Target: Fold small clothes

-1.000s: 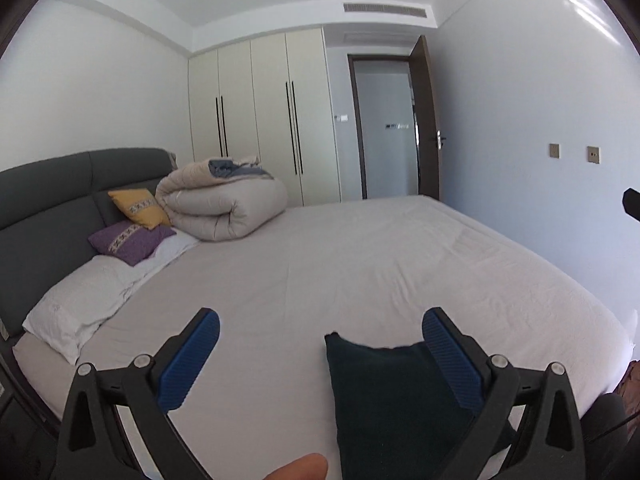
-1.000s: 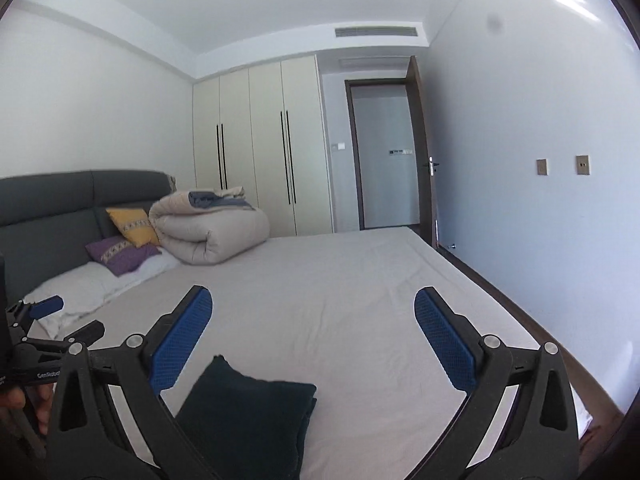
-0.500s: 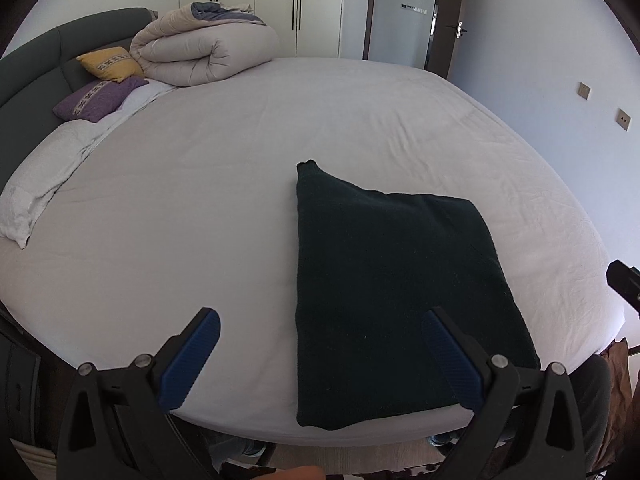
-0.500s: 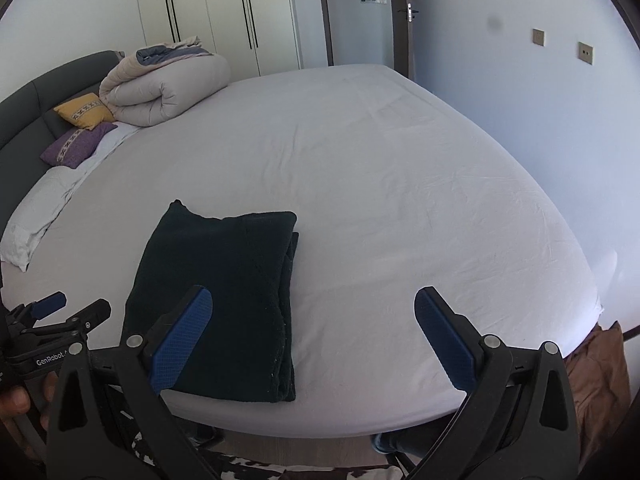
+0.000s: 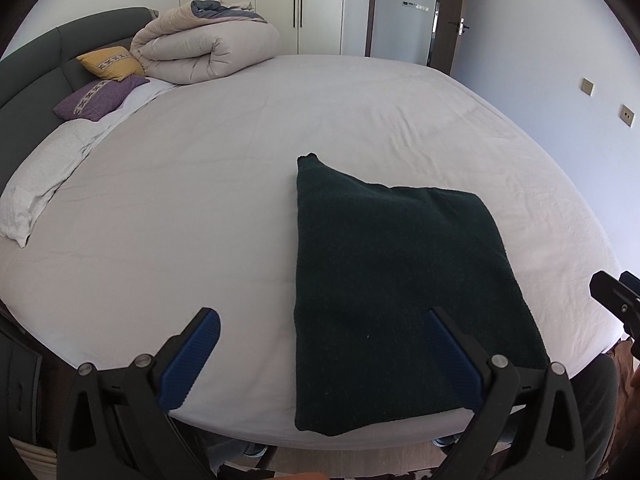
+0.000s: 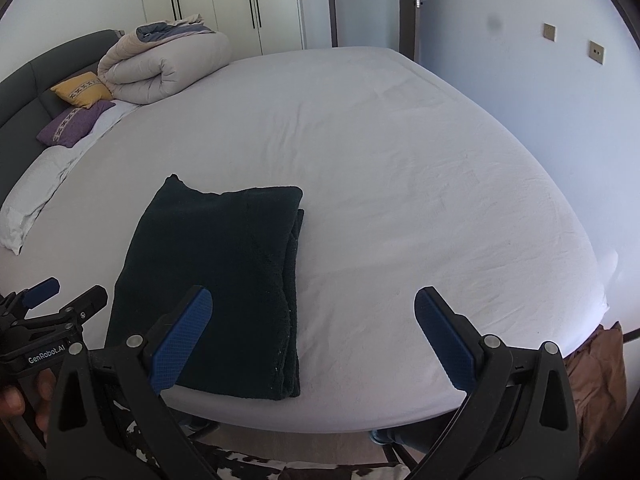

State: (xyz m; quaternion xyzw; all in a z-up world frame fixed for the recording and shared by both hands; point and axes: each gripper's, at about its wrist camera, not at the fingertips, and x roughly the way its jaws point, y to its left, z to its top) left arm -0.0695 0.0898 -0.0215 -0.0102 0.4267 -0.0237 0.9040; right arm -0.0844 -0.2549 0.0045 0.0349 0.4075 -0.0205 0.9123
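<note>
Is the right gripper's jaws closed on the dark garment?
No, the right gripper is open and empty above the folded dark garment on the bed.

Soft cloth nearly everywhere, hard matt plastic on the tools.

The folded dark green garment [image 5: 400, 280] looks like a thick, nubbly knit or fleece, matt and slightly fuzzy. The bed sheet [image 5: 200, 220] under it is pale, smooth woven cloth with fine creases. The rolled duvet [image 5: 204, 50] is puffy beige quilted fabric; the yellow cushion [image 5: 110, 63] and purple cushion [image 5: 96, 98] are coarse weave with a patterned band. The headboard [image 5: 36, 68] is dark grey upholstery, matt. The left gripper [image 5: 320, 354] and right gripper [image 6: 314, 338] have matt black plastic arms, silver metal screws and blue pads [image 6: 180, 338] with a fine ribbed grain. The wardrobe doors [image 6: 224, 4] are smooth cream panels.
</note>
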